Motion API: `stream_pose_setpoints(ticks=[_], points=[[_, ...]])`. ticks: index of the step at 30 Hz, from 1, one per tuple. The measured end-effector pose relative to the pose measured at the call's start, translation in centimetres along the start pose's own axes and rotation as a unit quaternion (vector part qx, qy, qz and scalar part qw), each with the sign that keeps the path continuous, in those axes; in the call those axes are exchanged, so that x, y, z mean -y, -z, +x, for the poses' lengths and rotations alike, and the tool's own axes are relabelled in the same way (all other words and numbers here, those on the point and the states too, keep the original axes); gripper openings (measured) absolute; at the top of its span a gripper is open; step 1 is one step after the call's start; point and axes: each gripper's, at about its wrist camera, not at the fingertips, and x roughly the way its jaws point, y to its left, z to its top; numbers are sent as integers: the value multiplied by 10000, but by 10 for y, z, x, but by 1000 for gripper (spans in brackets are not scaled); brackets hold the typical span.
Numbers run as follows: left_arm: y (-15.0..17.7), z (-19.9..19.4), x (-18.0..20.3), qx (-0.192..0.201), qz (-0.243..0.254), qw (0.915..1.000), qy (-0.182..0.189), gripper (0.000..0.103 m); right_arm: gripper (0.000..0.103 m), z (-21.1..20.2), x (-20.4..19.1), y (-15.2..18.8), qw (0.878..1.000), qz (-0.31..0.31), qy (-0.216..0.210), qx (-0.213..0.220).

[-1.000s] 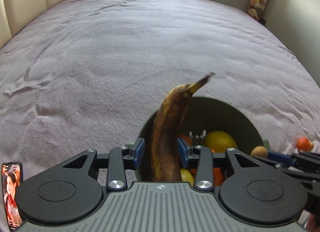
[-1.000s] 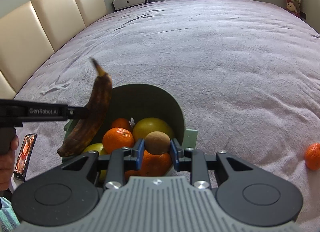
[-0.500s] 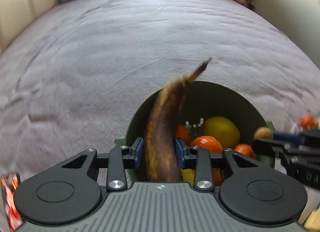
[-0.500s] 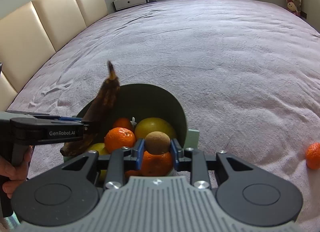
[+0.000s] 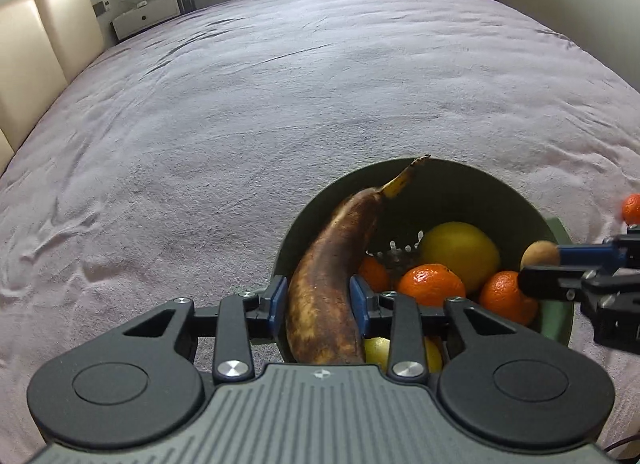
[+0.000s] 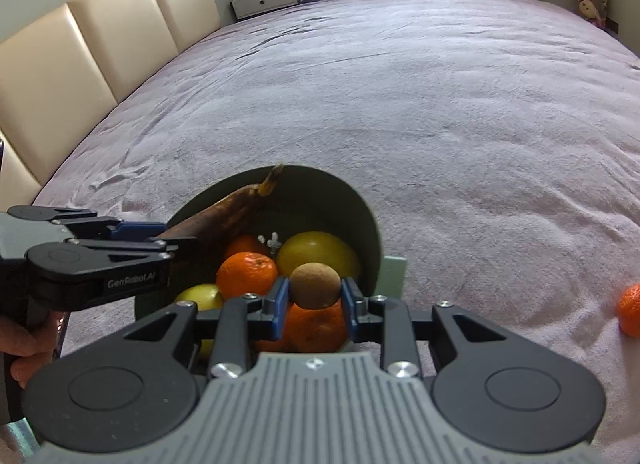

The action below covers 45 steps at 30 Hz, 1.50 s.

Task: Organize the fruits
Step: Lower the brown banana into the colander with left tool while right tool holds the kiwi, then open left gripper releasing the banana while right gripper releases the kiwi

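The banana, brown and overripe, is clamped in your left gripper, blue pads pressing its thick lower half. Its long axis runs from the bottom centre of the left wrist frame up and right, the stem tip ending over the far rim of the green bowl. So the fruit already lies along the gripper's pointing line and leans over the bowl's left side; lowering it in looks like the step in hand, and the free space seems to be along that left wall.

Your right gripper is clenched on a small round brown fruit, probably a kiwi, held above the bowl's near right part, over a mandarin. Neither hand is clearly nearer: both hover at the rim.

Inside the bowl lie several mandarins, a large yellow citrus and a lemon-like fruit low at the near edge.

The right wrist view shows what the left cannot: the banana side-on, slanting low across the bowl's left rim, whether touching it you cannot tell, and a hand on the left gripper's handle at the frame's lower left. Both views show one mandarin loose on the purple bedspread, at the right edge.
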Motion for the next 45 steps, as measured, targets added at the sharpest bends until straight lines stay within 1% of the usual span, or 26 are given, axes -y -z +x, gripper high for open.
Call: stream_pose_setpoints(ticks=[2,4,6,8,12,15,18,22,29,37,39,41,43,45], points=[[-1,-5,-2,86,-74,9999,44,39,25,1,-2,0,9999,-6,-75,-137],[-3,-11,-6,147,-299,9990,283,41,25,4,-4,0,9994,-54,-117,-314],[-4,-16,-11,184,-512,9976,436,44,25,7,-7,1,9986,-67,-183,-489],[-4,-18,-11,131,-654,9968,433,44,25,10,-9,3,9976,-95,-286,-631],[-1,-22,-11,66,-882,9956,312,44,25,14,-20,7,9953,-280,-416,-823],[1,-26,-9,91,-1004,9942,363,44,25,16,-28,9,9942,-385,-485,-877],[2,-30,-5,97,-1041,9939,347,44,25,19,-32,11,9937,-447,-457,-920],[5,-30,-1,-10,-1095,9933,365,45,25,24,-35,12,9932,-534,-357,-973],[7,-33,-3,-69,-1178,9925,329,45,26,28,-42,14,9922,-733,-212,-989],[7,-38,-4,-45,-1201,9922,316,45,27,23,-40,12,9935,-708,-103,-889],[6,-40,-4,-1,-1212,9921,329,45,34,17,-37,11,9948,-641,-57,-785],[4,-44,-3,48,-1240,9916,373,45,37,11,-34,8,9961,-579,-23,-659],[2,-48,-2,120,-1273,9909,417,48,42,2,-31,6,9975,-509,0,-482],[0,-51,0,193,-1289,9906,424,51,51,-7,-27,4,9986,-439,66,-283]])
